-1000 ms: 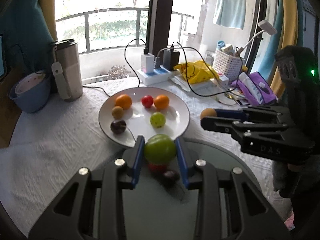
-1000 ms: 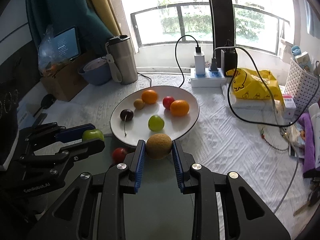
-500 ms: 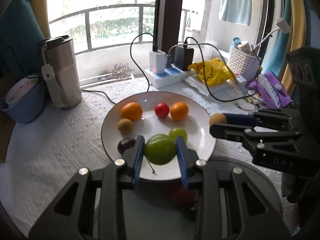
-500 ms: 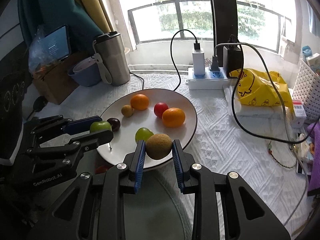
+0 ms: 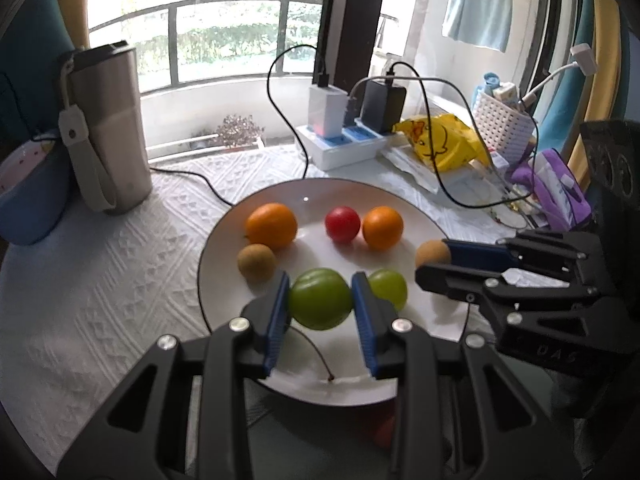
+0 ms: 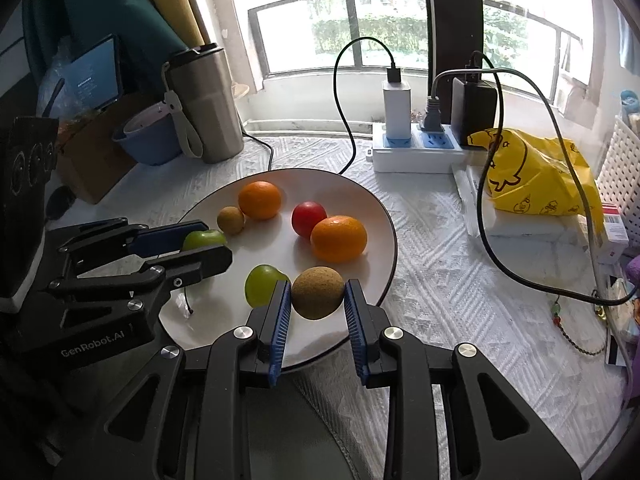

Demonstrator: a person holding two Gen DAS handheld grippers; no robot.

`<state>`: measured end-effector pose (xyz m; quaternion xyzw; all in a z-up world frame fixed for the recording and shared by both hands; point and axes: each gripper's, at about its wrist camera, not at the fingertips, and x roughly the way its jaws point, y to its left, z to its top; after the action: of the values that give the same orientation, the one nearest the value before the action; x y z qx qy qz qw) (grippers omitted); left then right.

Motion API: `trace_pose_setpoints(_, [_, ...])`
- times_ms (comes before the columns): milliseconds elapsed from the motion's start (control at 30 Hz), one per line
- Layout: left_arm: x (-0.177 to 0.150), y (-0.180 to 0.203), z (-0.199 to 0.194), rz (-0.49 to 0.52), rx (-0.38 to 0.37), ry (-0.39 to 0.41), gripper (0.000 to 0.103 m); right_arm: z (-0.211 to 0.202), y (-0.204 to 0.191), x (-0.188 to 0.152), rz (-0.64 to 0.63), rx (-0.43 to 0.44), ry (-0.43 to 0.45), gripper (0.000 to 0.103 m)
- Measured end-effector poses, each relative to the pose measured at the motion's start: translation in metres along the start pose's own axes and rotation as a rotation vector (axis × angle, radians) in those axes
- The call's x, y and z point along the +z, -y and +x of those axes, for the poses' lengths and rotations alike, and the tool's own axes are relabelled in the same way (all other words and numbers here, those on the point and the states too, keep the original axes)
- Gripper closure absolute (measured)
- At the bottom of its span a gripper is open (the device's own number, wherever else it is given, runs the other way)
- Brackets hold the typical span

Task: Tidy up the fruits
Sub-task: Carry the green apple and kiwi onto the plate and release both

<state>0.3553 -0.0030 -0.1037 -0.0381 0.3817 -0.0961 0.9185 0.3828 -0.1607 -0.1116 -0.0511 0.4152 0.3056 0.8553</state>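
Observation:
My left gripper [image 5: 320, 305] is shut on a green plum [image 5: 320, 298] and holds it over the near part of the white plate [image 5: 224, 248]. My right gripper [image 6: 317, 298] is shut on a brown round fruit [image 6: 318, 292] over the plate's [image 6: 380, 216] near right edge. On the plate lie two oranges [image 5: 272, 225] [image 5: 383, 227], a red tomato [image 5: 342, 224], a small brown fruit [image 5: 256, 263] and a green grape-like fruit [image 5: 390, 287]. A cherry stem [image 5: 320, 360] shows below the plum. Each gripper shows in the other's view: the right one [image 5: 434, 262], the left one [image 6: 208, 246].
A steel tumbler [image 5: 108, 132] and a blue bowl [image 5: 28, 196] stand at the back left. A power strip with chargers and cables [image 5: 344, 140], a yellow bag [image 5: 440, 140] and a white basket [image 5: 504, 128] crowd the back right. A red fruit [image 5: 384, 428] lies below the plate's near edge.
Both grippers have moved forward over the plate, each still holding its fruit. The dark cherry is now hidden behind my left gripper.

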Motion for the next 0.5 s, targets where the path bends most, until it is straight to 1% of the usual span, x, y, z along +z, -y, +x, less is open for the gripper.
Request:
trace_pose_setpoints(100, [0.000, -0.001, 0.000, -0.014, -0.023, -0.001, 0.069, 0.003, -0.002, 0.000, -0.006, -0.008, -0.002, 0.074])
trace_pose_setpoints(267, [0.000, -0.002, -0.001, -0.030, -0.030, -0.006, 0.069, 0.004, -0.004, 0.001, -0.003, -0.018, -0.008, 0.074])
trace_pose_setpoints(433, [0.000, -0.003, -0.009, -0.043, -0.033, 0.010, 0.069, 0.000, -0.008, 0.001, -0.001, -0.043, -0.010, 0.074])
trace_pose_setpoints(500, [0.001, -0.002, -0.017, -0.041, -0.035, 0.027, 0.069, -0.005, -0.009, 0.001, 0.004, -0.050, -0.004, 0.074])
